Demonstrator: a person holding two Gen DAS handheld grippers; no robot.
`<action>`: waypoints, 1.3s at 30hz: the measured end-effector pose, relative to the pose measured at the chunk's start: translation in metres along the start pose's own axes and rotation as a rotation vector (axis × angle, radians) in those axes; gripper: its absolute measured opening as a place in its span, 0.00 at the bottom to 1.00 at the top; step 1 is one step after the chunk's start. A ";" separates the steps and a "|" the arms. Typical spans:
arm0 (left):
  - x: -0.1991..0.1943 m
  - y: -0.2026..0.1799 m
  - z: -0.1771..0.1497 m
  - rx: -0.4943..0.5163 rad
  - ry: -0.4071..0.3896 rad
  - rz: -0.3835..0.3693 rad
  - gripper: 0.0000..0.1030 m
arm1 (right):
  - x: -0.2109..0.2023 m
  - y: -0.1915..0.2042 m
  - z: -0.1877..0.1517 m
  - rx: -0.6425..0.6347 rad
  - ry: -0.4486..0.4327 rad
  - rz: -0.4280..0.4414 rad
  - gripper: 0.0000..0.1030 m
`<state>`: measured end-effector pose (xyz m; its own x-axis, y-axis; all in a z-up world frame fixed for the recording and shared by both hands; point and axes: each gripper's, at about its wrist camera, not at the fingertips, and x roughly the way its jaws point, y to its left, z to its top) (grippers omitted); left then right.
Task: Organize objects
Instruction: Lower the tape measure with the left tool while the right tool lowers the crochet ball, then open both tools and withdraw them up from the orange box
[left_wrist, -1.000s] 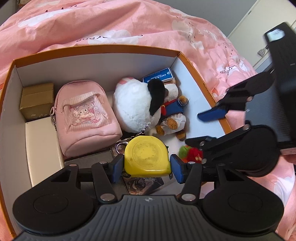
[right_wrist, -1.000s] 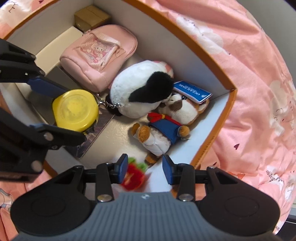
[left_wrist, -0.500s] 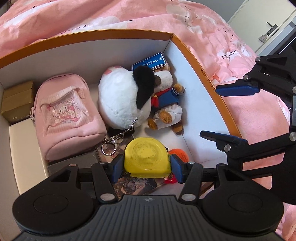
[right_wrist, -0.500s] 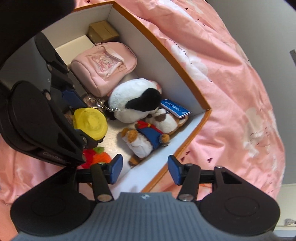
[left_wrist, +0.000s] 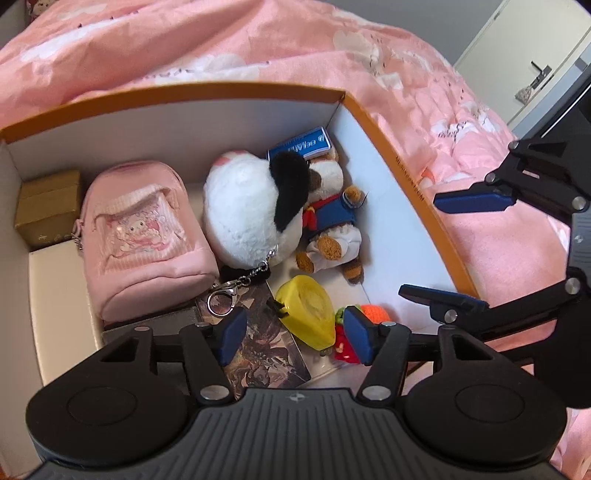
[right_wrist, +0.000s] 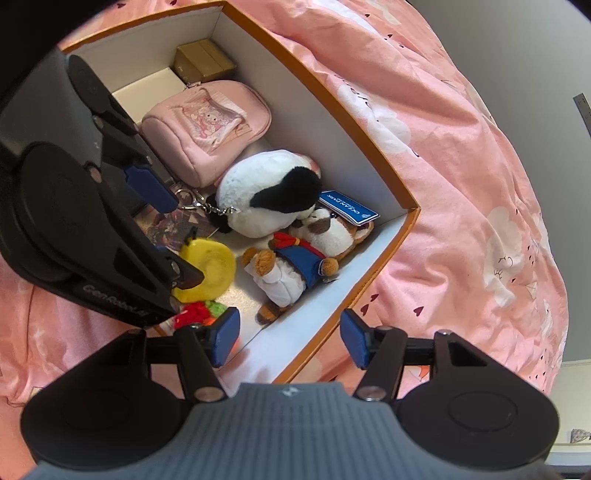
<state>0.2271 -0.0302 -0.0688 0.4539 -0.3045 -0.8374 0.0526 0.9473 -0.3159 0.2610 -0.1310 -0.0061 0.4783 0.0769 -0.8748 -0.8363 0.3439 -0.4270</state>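
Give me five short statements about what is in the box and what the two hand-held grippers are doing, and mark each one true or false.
1. The yellow tape measure lies in the orange-rimmed box. True.
2. The left hand-held gripper is clamped on the tape measure. False: its jaws are opening and the tape measure lies loose below them.
3. The pink pouch lies beside the white and black plush. True.
4. The right hand-held gripper holds the red and green knitted toy. False: its jaws are opening with nothing between them, and the toy lies in the box.
5. The gold box sits on the pink bedding. False: it is in a back corner of the orange-rimmed box.
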 end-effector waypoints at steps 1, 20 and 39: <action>-0.005 -0.001 -0.002 0.000 -0.016 0.007 0.67 | -0.002 -0.001 -0.001 0.011 -0.006 0.000 0.60; -0.139 -0.012 -0.039 0.153 -0.272 0.260 0.67 | -0.094 0.014 -0.029 0.562 -0.357 0.071 0.67; -0.158 0.000 -0.097 0.095 -0.482 0.328 0.79 | -0.112 0.083 -0.065 0.896 -0.520 0.027 0.79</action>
<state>0.0690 0.0088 0.0204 0.8120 0.0643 -0.5801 -0.0895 0.9959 -0.0149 0.1204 -0.1719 0.0416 0.6969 0.4165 -0.5838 -0.4444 0.8897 0.1043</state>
